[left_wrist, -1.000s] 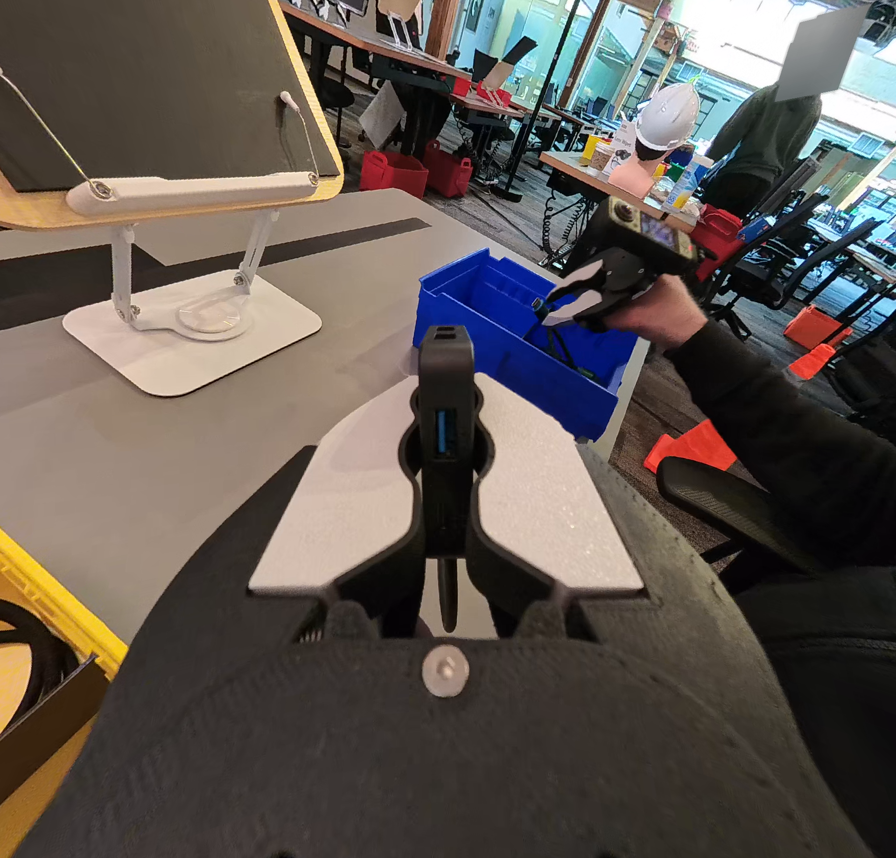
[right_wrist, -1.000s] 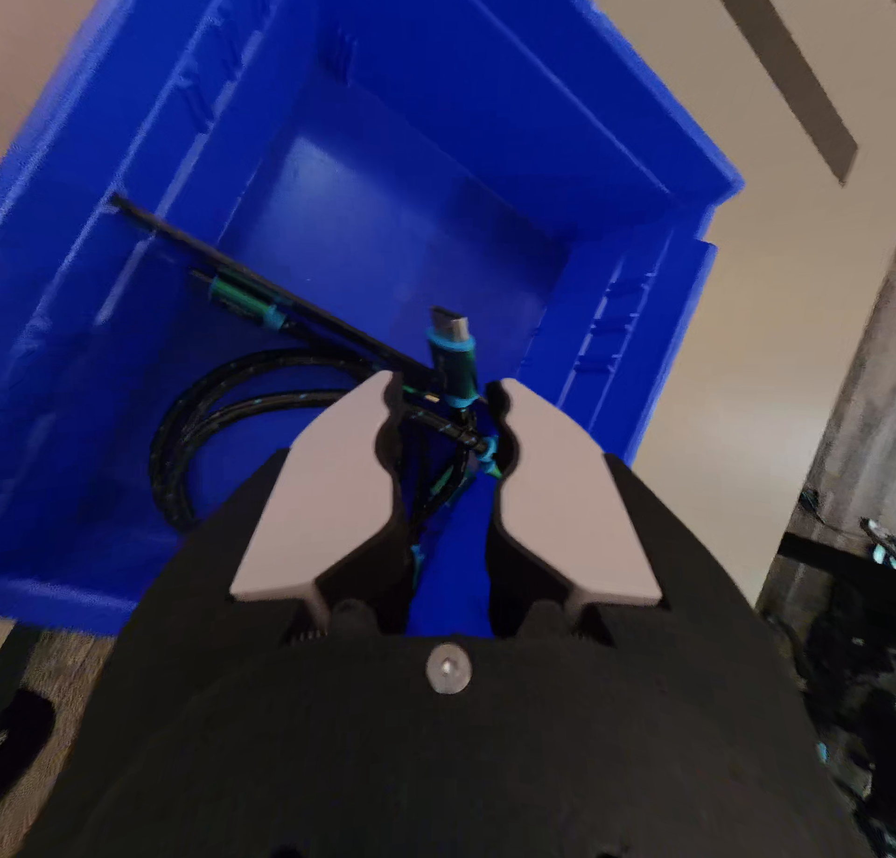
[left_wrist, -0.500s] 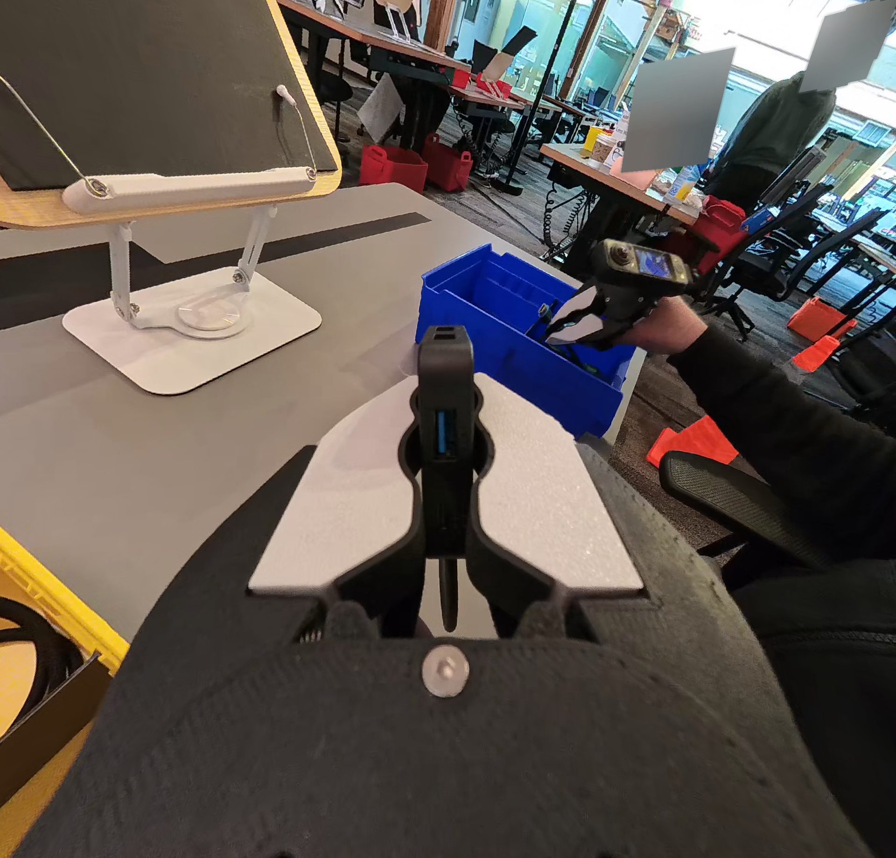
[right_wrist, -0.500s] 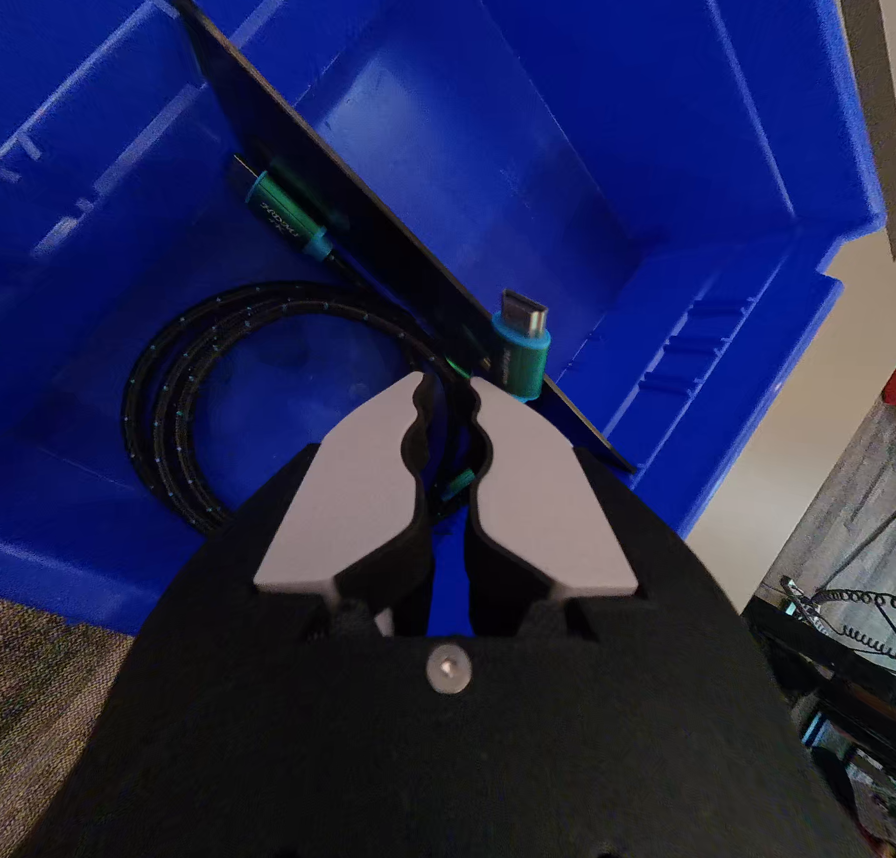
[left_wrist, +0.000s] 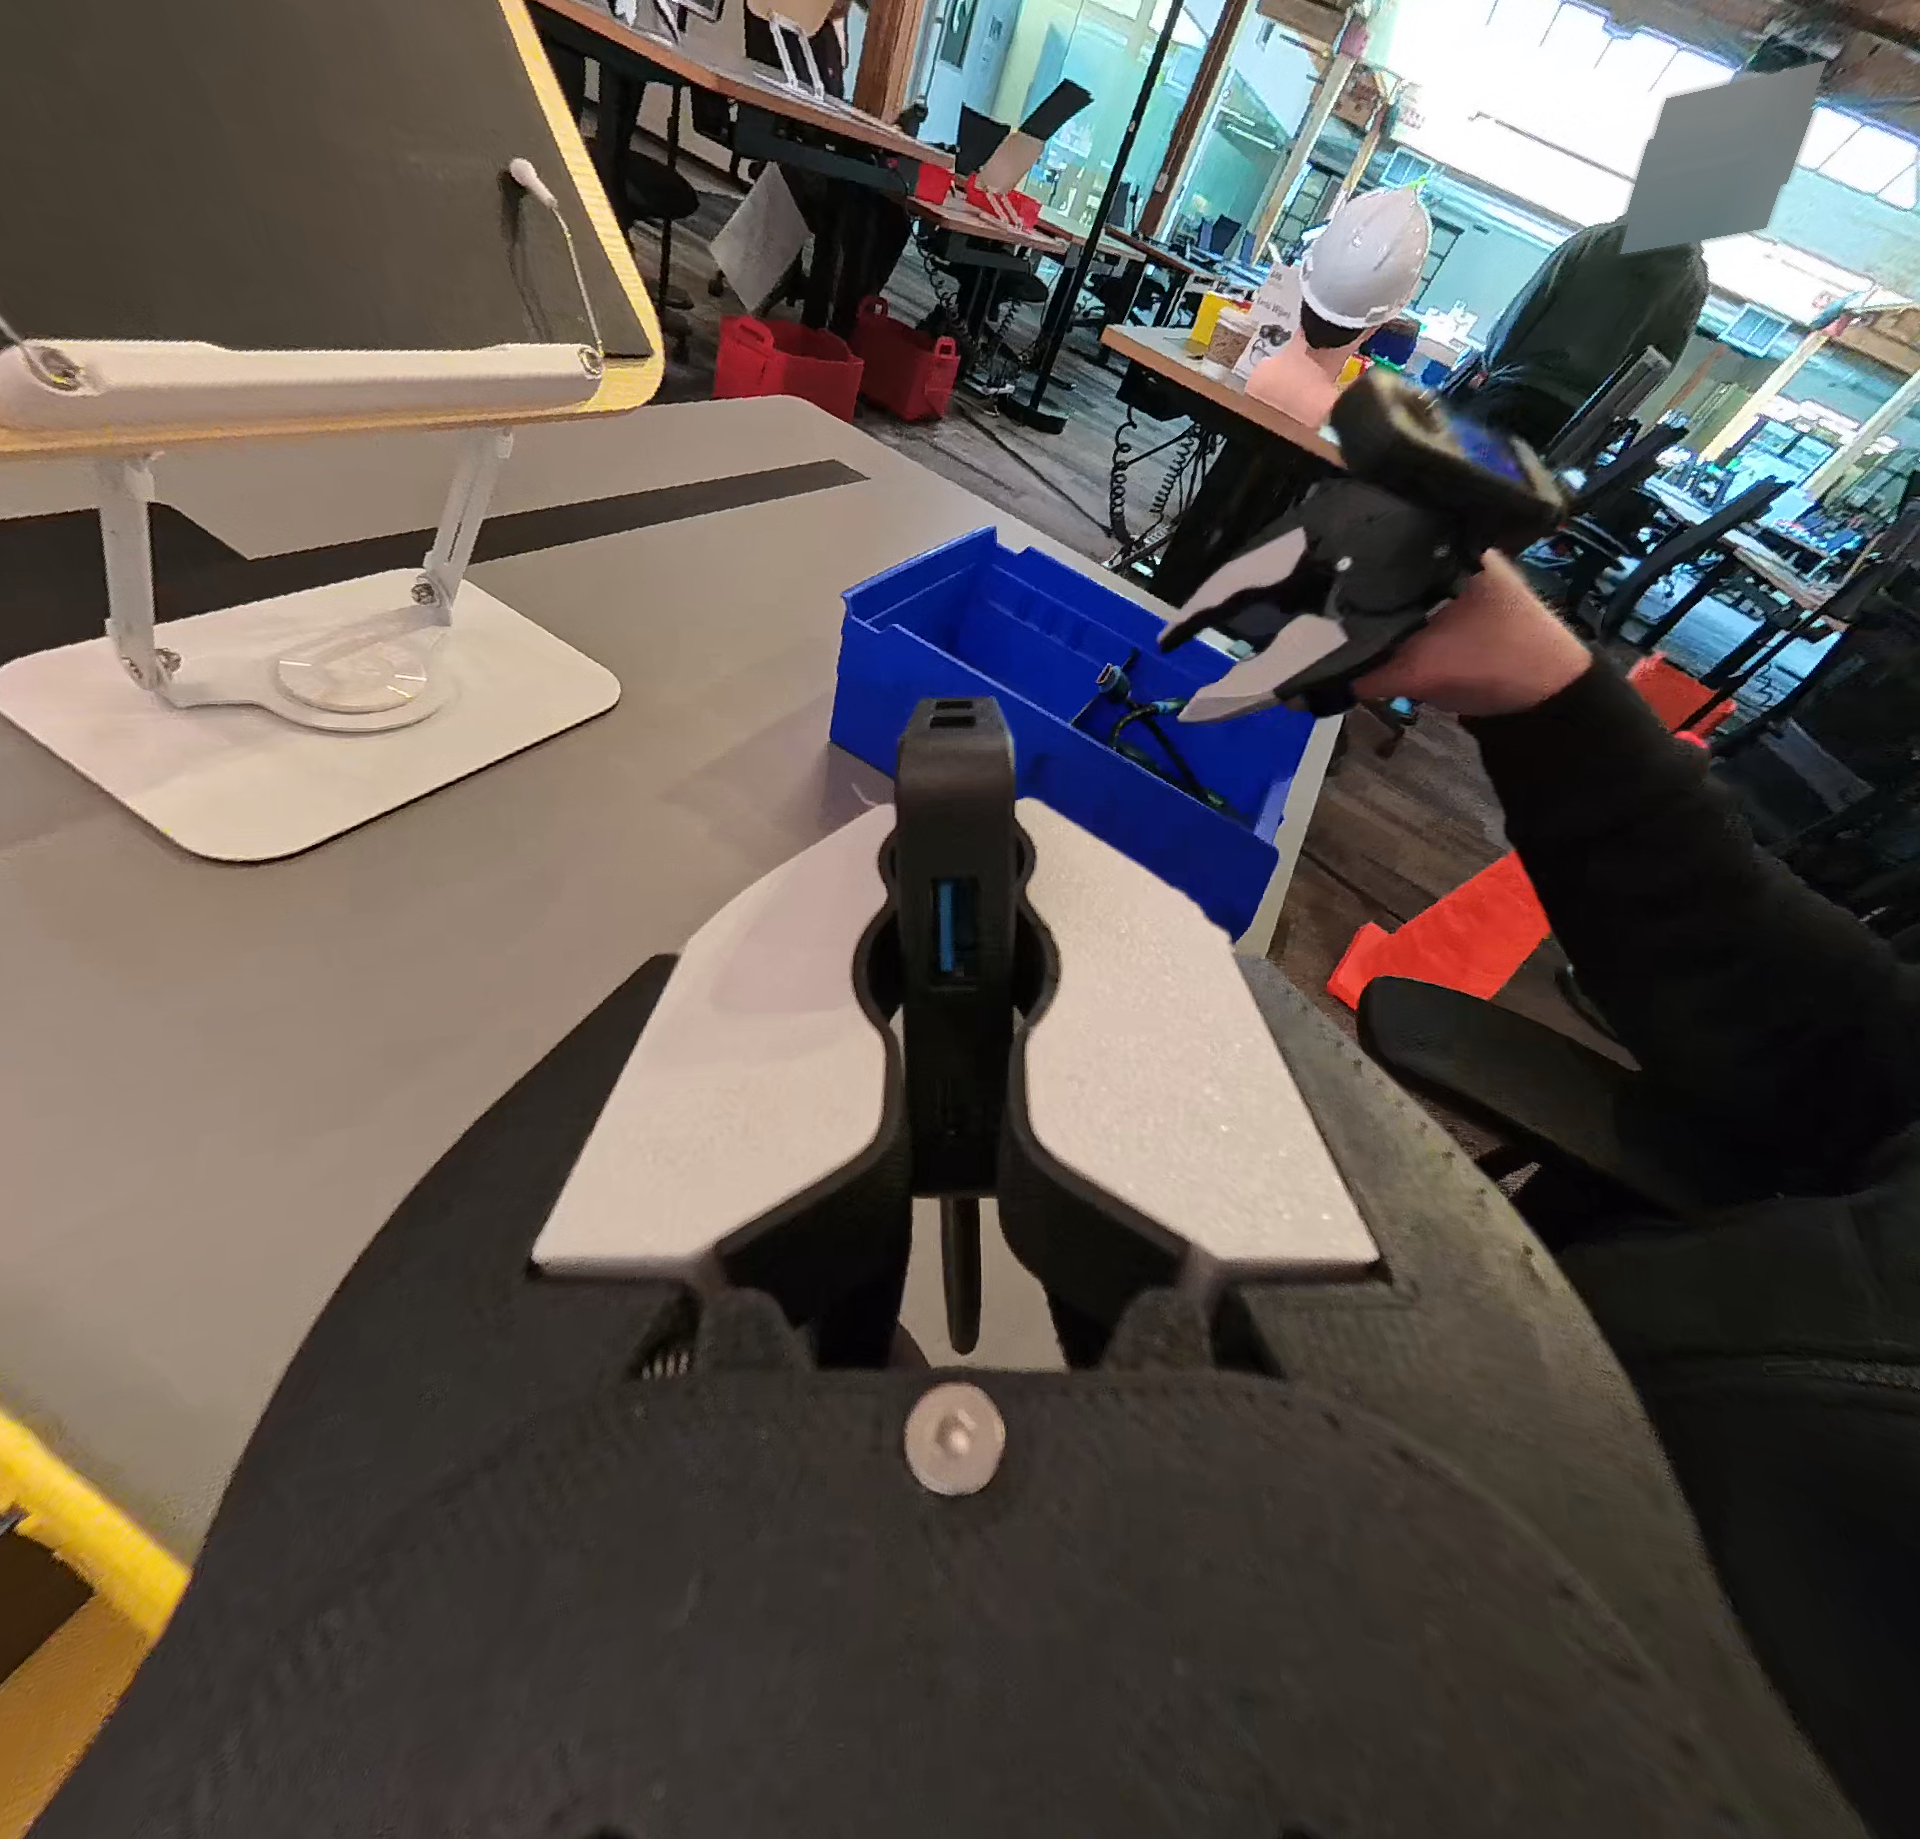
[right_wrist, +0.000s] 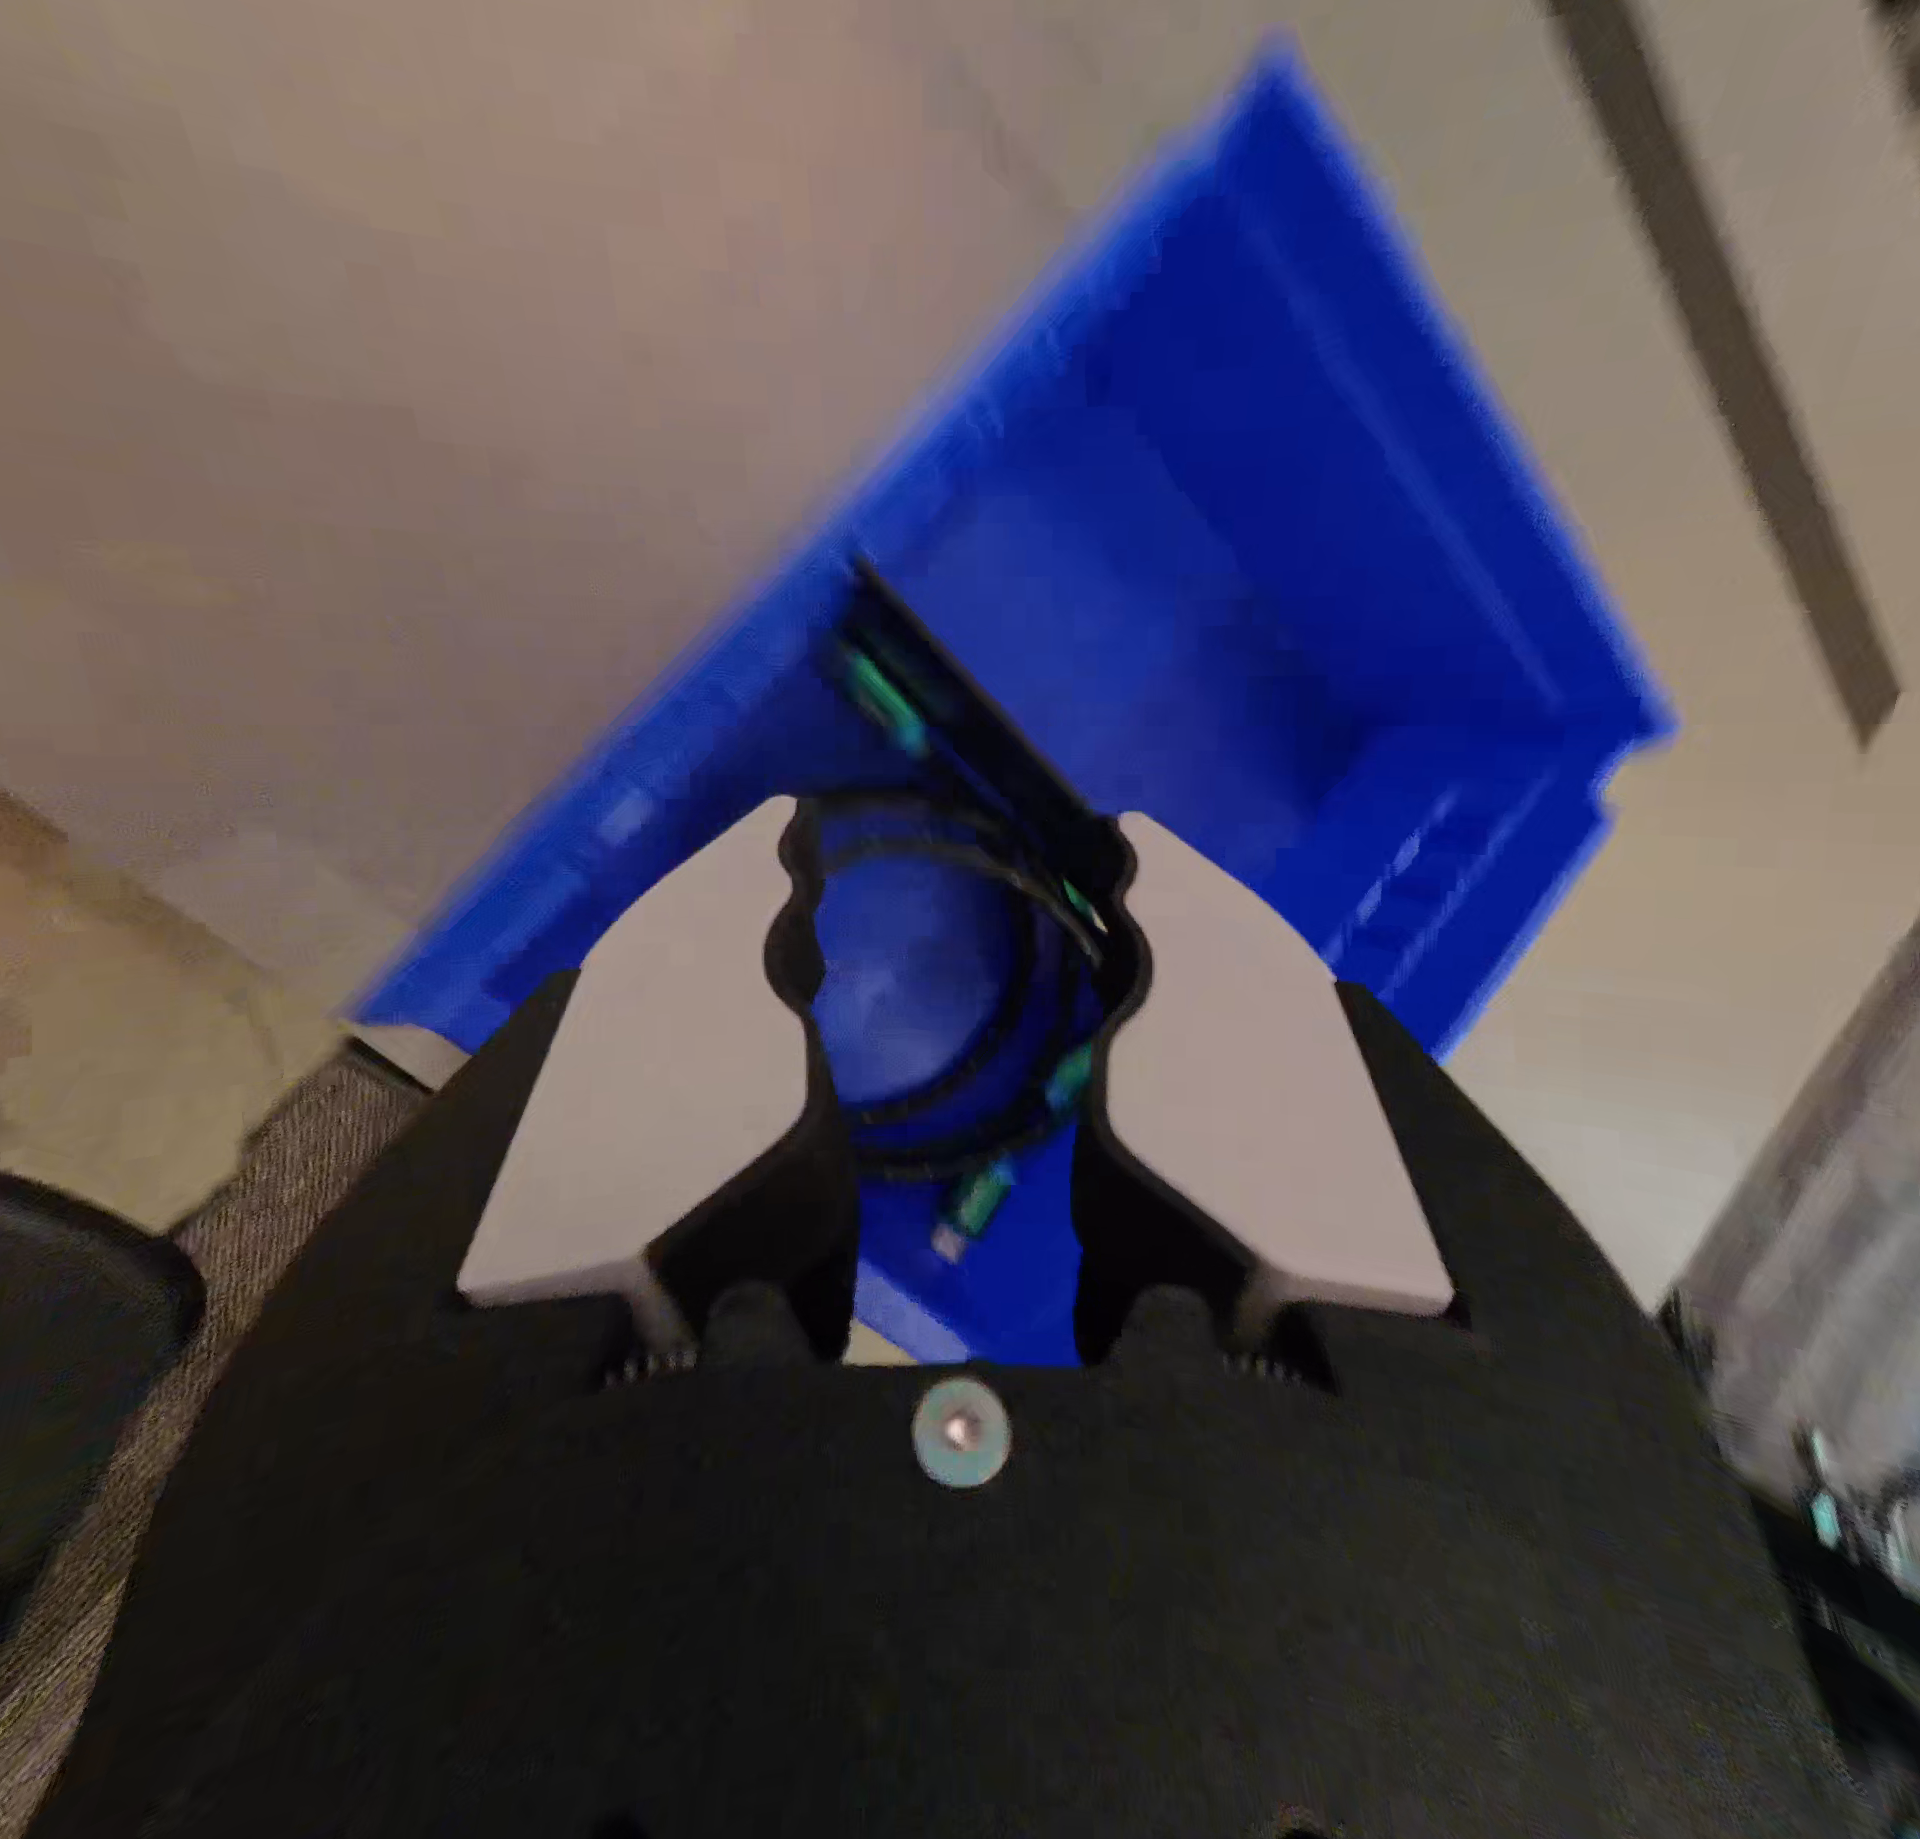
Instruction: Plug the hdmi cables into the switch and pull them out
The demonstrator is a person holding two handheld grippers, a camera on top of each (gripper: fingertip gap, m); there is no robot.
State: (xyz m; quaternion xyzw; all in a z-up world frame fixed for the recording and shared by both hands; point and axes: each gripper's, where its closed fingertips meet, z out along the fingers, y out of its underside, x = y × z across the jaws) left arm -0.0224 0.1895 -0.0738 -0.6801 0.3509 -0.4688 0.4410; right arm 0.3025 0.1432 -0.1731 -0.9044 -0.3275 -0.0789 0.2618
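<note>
A: While the left gripper point(left_wrist: 954, 854) squeezes the black switch point(left_wrist: 954, 916) tight, where are the cables?

B: Down in the blue bin point(right_wrist: 1299, 501). One black cable point(right_wrist: 977, 1093) lies in a loop on the bottom, with green plugs on its ends. Another green plug point(right_wrist: 878, 693) pokes up by a dark flat strip point(right_wrist: 987, 719) that leans across the bin.

A: What about the right gripper point(right_wrist: 956, 896)?

B: Its two fingers are wide apart with nothing between them. It hangs above the bin, over the loop.

A: So no cable is plugged in yet?

B: I think not. The switch has open holes on its end and nothing in them.

A: What could go wrong?

B: That picture is fuzzy, so I guess the hand moves fast. It could grab the loop and not a plug. Then the plug would flop and miss the hole.

A: Anything else?

B: The strip could get in the way. Also, the bin sits near the edge of the grey table point(left_wrist: 343, 1010), so a hard tug might drag it off.
</note>
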